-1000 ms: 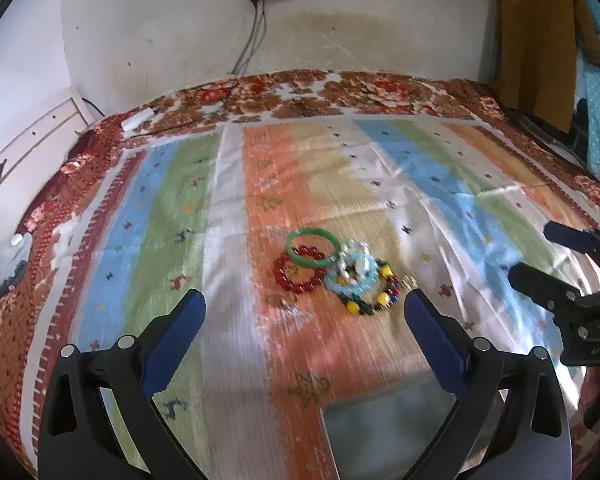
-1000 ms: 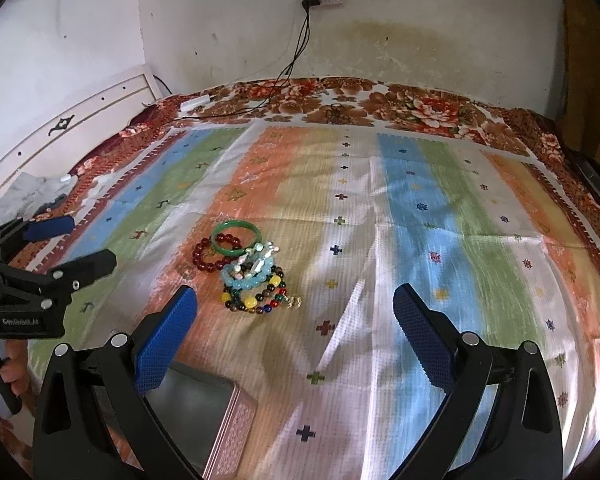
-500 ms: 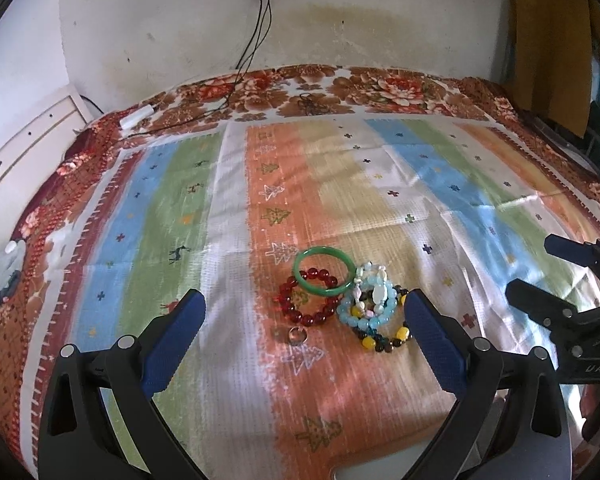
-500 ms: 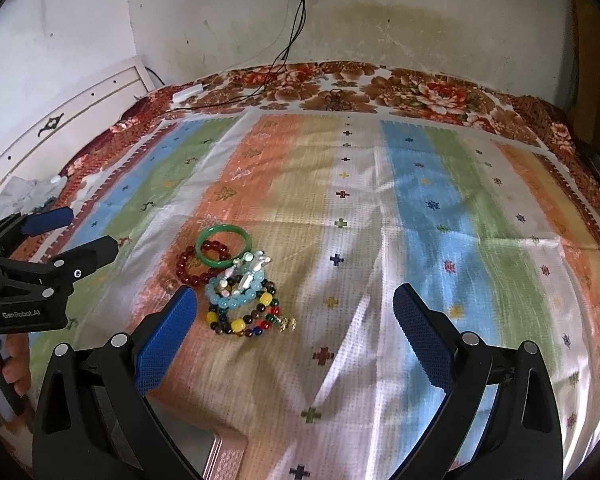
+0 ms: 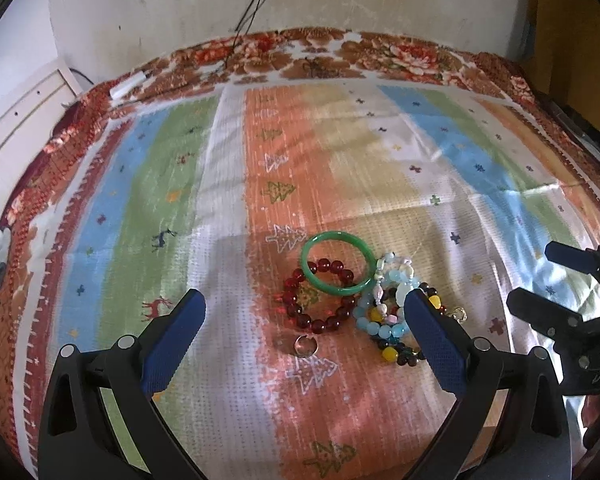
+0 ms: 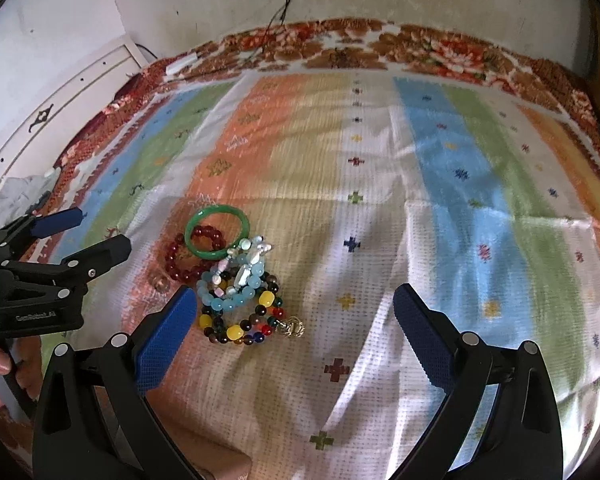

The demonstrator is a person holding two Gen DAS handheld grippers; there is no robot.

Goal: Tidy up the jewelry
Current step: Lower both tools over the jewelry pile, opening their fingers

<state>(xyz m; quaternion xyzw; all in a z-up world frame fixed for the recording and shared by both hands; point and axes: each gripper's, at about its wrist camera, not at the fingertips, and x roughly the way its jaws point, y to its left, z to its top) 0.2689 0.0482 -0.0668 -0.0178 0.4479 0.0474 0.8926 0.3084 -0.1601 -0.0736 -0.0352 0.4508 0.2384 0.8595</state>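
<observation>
A pile of jewelry lies on the striped bedspread: a green bangle [image 5: 337,263] overlapping a red bead bracelet [image 5: 316,300], a light blue bead bracelet [image 5: 384,312] with pearls, a multicolour bead bracelet [image 5: 392,350], and a small silver ring [image 5: 305,345]. The same green bangle [image 6: 217,237], red bracelet [image 6: 182,260], blue bracelet [image 6: 236,286], multicolour bracelet [image 6: 242,324] and a gold charm [image 6: 293,327] show in the right wrist view. My left gripper [image 5: 300,334] is open just short of the pile. My right gripper [image 6: 296,332] is open, its left finger beside the beads.
The striped bedspread [image 5: 160,200] covers a bed against a stained wall. A white charger and cable [image 5: 128,86] lie at the far edge. A box corner [image 6: 220,460] shows at the bottom of the right wrist view. White furniture [image 6: 60,108] stands left.
Both grippers have moved forward and closer to the jewelry pile, which now appears larger and nearer the fingertips. The box has slid mostly out of view below.
</observation>
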